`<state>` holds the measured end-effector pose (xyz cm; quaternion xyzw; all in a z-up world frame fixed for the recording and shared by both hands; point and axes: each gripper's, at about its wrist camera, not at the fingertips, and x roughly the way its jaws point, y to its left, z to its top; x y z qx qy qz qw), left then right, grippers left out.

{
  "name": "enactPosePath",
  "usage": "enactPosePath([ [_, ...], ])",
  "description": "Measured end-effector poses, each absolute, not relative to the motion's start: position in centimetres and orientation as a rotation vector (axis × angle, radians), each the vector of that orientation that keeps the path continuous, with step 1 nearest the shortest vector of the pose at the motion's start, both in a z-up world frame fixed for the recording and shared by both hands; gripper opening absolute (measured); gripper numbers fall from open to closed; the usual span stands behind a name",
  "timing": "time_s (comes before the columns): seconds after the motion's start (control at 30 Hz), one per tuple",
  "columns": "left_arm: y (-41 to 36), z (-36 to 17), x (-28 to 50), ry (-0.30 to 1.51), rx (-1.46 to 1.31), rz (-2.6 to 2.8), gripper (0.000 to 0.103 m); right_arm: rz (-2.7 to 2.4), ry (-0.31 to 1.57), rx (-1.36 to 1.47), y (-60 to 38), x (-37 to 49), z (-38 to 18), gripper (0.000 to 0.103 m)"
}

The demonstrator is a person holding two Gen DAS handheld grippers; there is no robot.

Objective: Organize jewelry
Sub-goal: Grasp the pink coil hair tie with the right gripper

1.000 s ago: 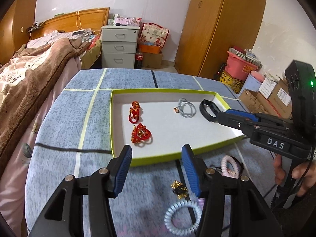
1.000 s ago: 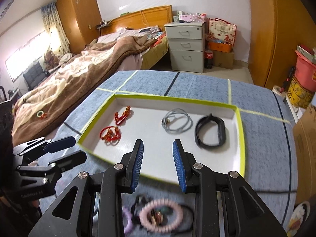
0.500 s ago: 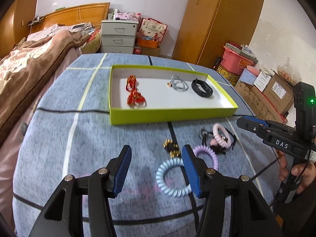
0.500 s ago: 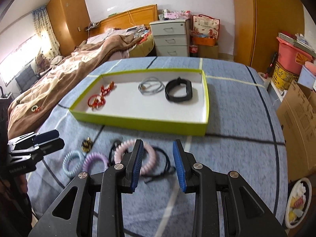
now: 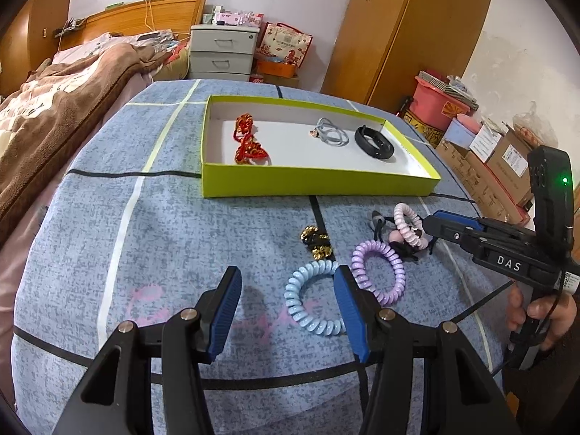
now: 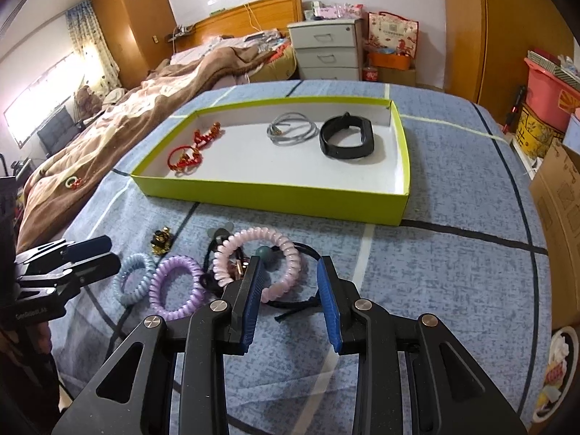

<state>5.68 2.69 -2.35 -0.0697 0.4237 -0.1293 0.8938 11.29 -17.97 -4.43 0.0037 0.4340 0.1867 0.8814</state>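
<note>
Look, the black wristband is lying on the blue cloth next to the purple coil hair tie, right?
Not quite. The black wristband lies inside the green tray, beside the grey cord, as the right wrist view shows. The purple coil hair tie is on the blue cloth.

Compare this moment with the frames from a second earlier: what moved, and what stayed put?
Both hand-held grippers pulled back from over the tray and sank toward the loose hair ties: the left hand-held gripper beside the blue coil, the right hand-held gripper over the pink coil. Nothing was gripped or released. Jaws stayed open; the jewelry did not move.
</note>
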Motion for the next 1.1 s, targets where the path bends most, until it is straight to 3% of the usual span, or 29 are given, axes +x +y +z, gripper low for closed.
enactPosePath([
  [0.2, 2.9, -2.5, 5.5, 0.885, -0.147, -0.261, 0.055, 0.391, 0.936, -0.031, -17.2, 11.9, -5.1, 0.026],
  [0.47, 2.9, -2.8, 5.6, 0.900, -0.142, -0.255, 0.055, 0.373, 0.949, -0.108, -16.3, 11.9, -5.4, 0.025],
  [0.53, 2.9, -2.9, 5.6, 0.906, -0.147, -0.252, 0.055, 0.357, 0.946, -0.120, -16.2, 12.0, -5.4, 0.014],
  [0.6, 3.0, -2.9, 5.7, 0.907, -0.148, -0.254, 0.055, 0.356, 0.941, -0.135, -16.0, 11.8, -5.4, 0.011],
  [1.1, 2.3, -3.3, 5.7, 0.910, -0.088, -0.248, 0.055, 0.335, 0.865, -0.023, -18.5, 10.4, -3.3, 0.010],
])
